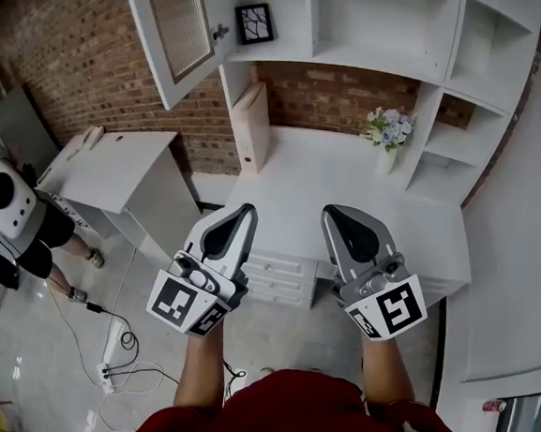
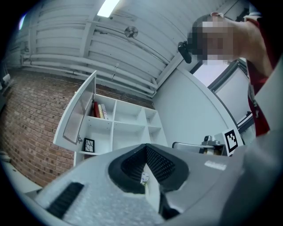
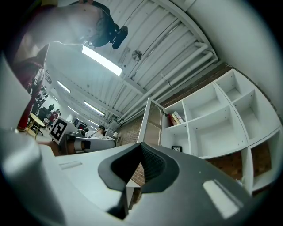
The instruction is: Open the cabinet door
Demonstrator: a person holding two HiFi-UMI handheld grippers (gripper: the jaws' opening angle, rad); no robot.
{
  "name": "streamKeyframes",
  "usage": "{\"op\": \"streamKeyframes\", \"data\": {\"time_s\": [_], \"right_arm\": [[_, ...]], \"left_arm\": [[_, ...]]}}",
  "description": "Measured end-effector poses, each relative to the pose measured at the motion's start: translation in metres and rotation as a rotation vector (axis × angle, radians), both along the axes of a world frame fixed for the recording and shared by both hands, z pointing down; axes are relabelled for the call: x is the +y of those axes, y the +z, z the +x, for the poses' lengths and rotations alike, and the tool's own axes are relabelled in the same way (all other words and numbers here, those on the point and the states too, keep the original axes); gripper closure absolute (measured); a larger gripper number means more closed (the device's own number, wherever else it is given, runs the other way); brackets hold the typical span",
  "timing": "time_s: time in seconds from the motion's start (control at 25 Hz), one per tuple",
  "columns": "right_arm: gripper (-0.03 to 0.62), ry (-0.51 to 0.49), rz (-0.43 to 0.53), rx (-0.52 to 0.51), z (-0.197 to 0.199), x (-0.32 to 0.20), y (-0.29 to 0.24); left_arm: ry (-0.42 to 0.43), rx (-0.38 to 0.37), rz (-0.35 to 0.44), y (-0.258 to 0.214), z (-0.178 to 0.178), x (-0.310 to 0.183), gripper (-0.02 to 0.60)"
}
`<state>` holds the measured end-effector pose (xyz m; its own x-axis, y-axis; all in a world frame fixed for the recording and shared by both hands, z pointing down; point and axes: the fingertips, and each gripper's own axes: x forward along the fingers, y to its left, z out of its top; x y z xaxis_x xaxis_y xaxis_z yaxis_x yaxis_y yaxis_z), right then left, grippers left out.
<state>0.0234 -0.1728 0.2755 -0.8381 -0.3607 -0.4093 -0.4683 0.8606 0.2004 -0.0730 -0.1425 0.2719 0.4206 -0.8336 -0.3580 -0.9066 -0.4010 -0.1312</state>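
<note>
Holding your left gripper and right gripper low by your body, jaws pressed together and empty, you seem finished. The cabinet door stands swung wide at the far left of the shelves, and open air separates its free edge from both grippers.

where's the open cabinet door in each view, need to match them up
Head view: cabinet door at top left, standing open.
Left gripper view: left of centre, beside the shelves.
Right gripper view: near centre, left of the shelves.
Shared landmark: framed picture on the shelf beside the door.
</note>
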Motion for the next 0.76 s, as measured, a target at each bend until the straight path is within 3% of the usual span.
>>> {"op": "streamKeyframes", "data": {"time_s": [0.16, 0.36, 0.76], "right_arm": [[0.583, -0.002, -0.001, -0.001, 0.001, 0.001, 0.0], [0.583, -0.01, 0.003, 0.0, -0.001, 0.001, -0.002], [0.583, -0.016, 0.004, 0.004, -0.003, -0.001, 0.001]], "left_arm": [[0.033, 0.022, 0.026, -0.007, 0.008, 0.003, 0.577], [-0.007, -0.015, 0.001, 0.0, 0.001, 0.0, 0.575], [0.0, -0.014, 0.003, 0.003, 0.004, -0.001, 0.577]]}}
